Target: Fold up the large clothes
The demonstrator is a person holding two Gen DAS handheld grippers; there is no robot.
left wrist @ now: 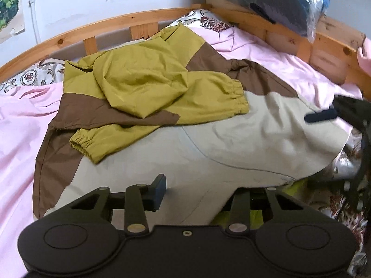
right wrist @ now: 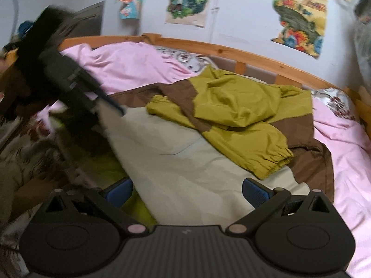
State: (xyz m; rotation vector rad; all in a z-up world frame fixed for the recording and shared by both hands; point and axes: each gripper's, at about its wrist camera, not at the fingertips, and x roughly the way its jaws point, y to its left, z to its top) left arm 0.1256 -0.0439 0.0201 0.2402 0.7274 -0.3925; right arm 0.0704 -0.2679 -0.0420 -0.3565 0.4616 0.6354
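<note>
Jacket (left wrist: 208, 139) lies spread on pink sheet (left wrist: 18, 127), olive sleeves crossed over brown-beige body; left gripper (left wrist: 199, 192) grasps beige hem, right gripper (right wrist: 186, 192) spread apart.

Olive, brown and beige jacket (left wrist: 162, 106) lies spread on the pink-sheeted bed, both sleeves folded across it.

Wooden bed rail (left wrist: 143, 17) behind jacket (left wrist: 162, 88)

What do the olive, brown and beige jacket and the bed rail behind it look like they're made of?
Olive, brown and beige jacket: thin woven synthetic, probably nylon or polyester, matte with a slight sheen, crisp creases, elastic cuffs. Bed rail: light knotty wood, likely pine, clear finish.
</note>
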